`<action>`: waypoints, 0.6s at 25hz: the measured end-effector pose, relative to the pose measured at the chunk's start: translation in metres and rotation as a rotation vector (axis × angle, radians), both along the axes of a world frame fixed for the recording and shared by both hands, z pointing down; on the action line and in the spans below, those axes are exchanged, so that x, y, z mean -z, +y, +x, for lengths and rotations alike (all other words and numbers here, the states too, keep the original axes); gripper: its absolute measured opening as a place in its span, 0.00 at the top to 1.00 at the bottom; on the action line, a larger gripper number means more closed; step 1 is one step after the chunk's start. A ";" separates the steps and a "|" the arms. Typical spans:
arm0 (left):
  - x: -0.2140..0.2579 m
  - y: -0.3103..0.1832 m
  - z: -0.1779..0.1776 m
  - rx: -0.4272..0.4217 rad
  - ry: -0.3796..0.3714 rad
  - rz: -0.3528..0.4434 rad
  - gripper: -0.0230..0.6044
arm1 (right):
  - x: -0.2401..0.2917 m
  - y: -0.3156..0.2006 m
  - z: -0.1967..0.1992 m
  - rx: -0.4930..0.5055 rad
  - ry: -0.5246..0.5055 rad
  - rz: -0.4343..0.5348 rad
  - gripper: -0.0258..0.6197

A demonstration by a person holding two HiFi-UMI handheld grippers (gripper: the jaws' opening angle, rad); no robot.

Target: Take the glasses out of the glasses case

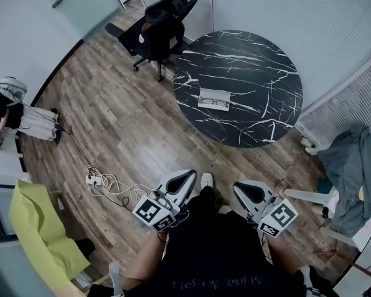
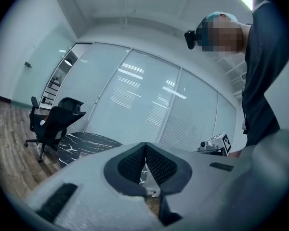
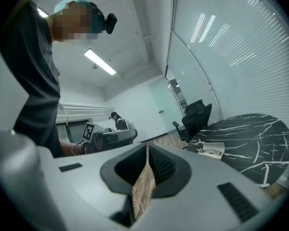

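The left hand-held gripper (image 1: 184, 179) and right hand-held gripper (image 1: 246, 190) are hanging fully closed, gripping nothing. The open glasses case (image 1: 214, 98) is lying mid-worktop (image 1: 260, 73), clear of every edge. The approach step is pending, likely requiring opened jaws.

Cool, even, rather dim indoor light. A ceiling strip light (image 3: 100, 62) glows at upper left in the right gripper view; blinds (image 2: 135, 95) carry reflected streaks. The 2 gripper views bend strongly and darken at the corners; the left gripper (image 2: 145, 147) looks soft.
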State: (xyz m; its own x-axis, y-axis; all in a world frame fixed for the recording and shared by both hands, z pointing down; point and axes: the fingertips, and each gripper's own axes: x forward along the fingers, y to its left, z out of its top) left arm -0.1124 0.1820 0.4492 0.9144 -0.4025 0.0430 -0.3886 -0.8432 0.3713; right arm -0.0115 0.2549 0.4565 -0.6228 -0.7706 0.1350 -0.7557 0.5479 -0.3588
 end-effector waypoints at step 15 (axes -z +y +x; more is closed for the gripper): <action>-0.003 -0.102 -0.015 -0.015 0.047 -0.048 0.93 | 0.000 -0.090 0.012 -0.092 0.004 -0.034 0.91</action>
